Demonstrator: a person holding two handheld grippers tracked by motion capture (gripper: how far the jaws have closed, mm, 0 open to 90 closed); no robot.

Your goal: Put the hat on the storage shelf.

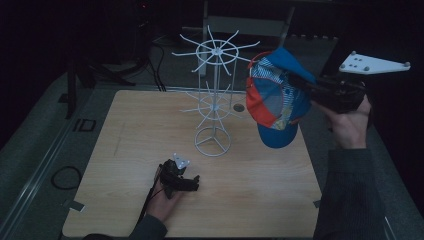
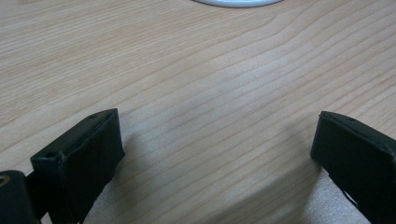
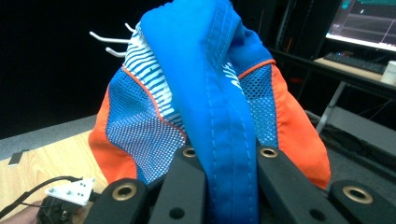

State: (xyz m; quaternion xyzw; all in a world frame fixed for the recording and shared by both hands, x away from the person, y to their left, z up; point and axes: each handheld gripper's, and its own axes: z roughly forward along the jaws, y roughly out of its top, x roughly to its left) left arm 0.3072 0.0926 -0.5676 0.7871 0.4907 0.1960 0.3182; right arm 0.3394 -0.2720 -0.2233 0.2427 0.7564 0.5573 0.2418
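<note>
Nearest the person, the left gripper (image 1: 192, 182) lies low on the pale wood-grain table top (image 1: 135, 135), held in the left hand (image 1: 167, 192) toward the near edge. In the left gripper view its two black jaws stand wide apart with bare wood between them, holding nothing; the curved edge of a white ring (image 2: 238, 3) shows at the top of that view.

Just beyond this gripper stands the white wire display rack (image 1: 214, 85), a thin upright post on a round ring base (image 1: 213, 141), with two tiers of radiating wire hooks, the upper tier (image 1: 216, 51) wider than the lower.

To the right of the rack and raised above the table, the right gripper (image 1: 312, 92) is clamped on the blue, orange and white-striped mesh cap (image 1: 275, 95), which hangs in the air beside the upper hooks with its blue brim (image 1: 277, 136) pointing down. In the right gripper view the jaws pinch a blue stitched band (image 3: 224, 140) of the cap between them, and white hook tips (image 3: 109, 42) show just past the fabric.

Farther off, the room is dark; a lit monitor (image 3: 369, 23) stands on a desk.
</note>
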